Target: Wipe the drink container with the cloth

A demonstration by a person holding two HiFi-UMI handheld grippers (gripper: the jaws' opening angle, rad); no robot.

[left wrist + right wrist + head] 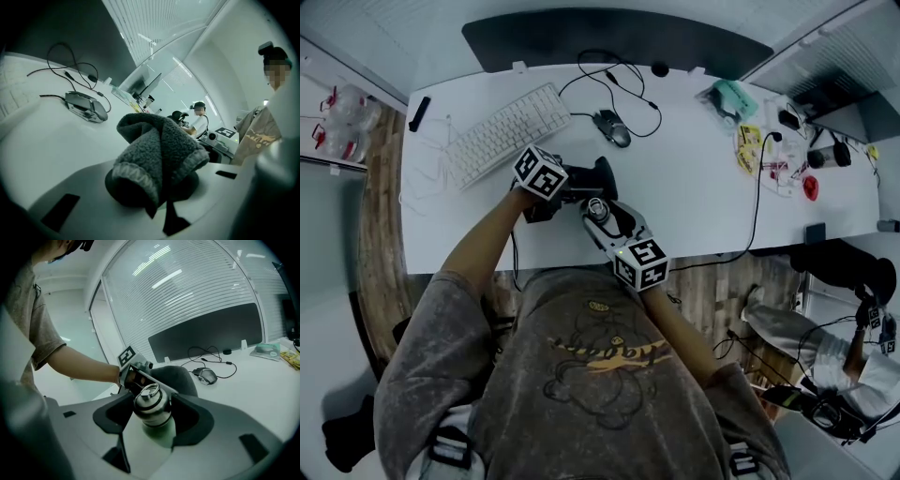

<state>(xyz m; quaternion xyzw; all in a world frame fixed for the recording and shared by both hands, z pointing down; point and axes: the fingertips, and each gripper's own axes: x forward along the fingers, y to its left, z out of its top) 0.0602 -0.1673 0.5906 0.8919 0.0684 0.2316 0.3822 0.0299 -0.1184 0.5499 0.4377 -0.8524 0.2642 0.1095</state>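
The drink container (152, 405) is a small bottle with a green body and a metal cap with a ring on top. My right gripper (152, 412) is shut on it, its jaws pressing both sides below the cap. In the head view the drink container (599, 210) is held over the desk's near edge by the right gripper (602, 217). My left gripper (157, 185) is shut on a bunched dark grey cloth (159, 150). The cloth (177, 377) sits just behind the bottle, close to its cap. In the head view the cloth (592, 176) sticks out of the left gripper (577, 184).
On the white desk (694, 202) lie a keyboard (502, 131), a wired mouse (614, 128) with cables, and small clutter at the right (769, 141). A dark monitor (614, 37) stands at the back. Another person (825, 342) sits to the right.
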